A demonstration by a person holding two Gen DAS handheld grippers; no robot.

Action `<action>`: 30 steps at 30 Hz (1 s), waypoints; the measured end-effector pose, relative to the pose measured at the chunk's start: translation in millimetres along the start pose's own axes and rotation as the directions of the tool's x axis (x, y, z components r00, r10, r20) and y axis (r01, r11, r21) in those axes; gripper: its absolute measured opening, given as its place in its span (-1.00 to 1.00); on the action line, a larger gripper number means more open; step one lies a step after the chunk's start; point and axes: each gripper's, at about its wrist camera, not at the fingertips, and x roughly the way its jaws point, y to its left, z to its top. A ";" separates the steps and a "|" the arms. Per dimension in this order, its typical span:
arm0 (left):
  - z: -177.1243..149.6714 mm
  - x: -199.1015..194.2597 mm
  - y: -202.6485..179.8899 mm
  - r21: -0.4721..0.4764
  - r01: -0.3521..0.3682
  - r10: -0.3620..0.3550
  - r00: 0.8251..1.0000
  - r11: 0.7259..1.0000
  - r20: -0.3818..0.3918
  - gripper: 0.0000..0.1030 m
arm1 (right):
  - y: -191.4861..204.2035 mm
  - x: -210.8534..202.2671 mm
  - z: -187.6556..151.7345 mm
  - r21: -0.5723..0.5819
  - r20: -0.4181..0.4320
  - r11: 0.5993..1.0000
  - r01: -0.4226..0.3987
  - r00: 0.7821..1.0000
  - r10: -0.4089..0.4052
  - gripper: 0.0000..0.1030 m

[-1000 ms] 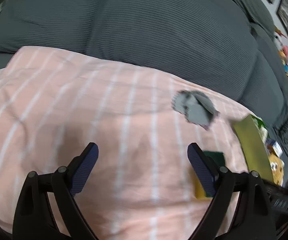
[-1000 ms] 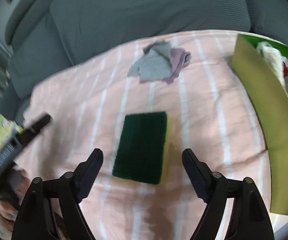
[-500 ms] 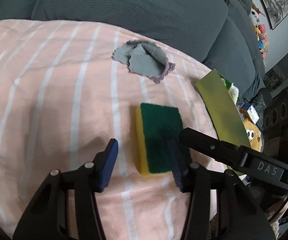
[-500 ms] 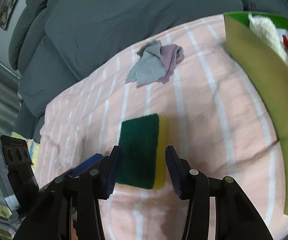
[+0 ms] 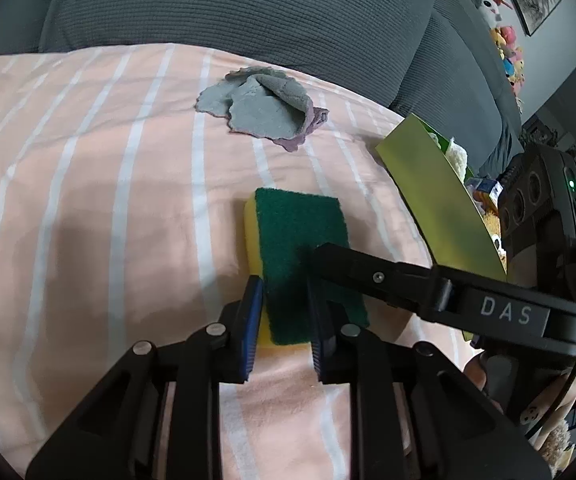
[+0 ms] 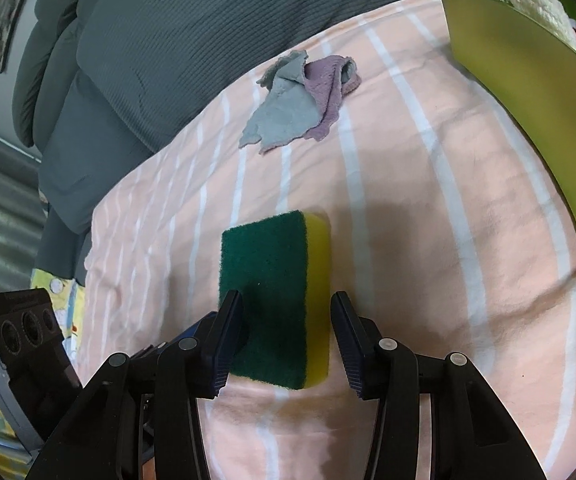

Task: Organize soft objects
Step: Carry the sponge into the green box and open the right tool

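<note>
I have just closed my left tool (image 5: 283, 320) onto the sponge's (image 5: 302, 256) near end, mid-blanket (image 5: 87, 200); right tool (image 6: 285, 336) half-spread, straddling it. Judgement: ready for the bin (image 6: 528, 92).

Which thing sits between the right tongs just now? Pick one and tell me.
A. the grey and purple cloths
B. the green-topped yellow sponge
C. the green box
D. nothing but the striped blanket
B: in the right wrist view the sponge lies between the two pads of the right tongs, while the cloths lie farther off on the blanket and the green box stands to the side.
</note>
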 end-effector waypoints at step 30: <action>108.4 25.4 -237.7 0.433 0.161 -0.237 0.963 0.887 0.126 -0.71 | -81.8 -224.3 67.2 0.127 0.569 0.991 0.027 0.816 -0.096 -0.09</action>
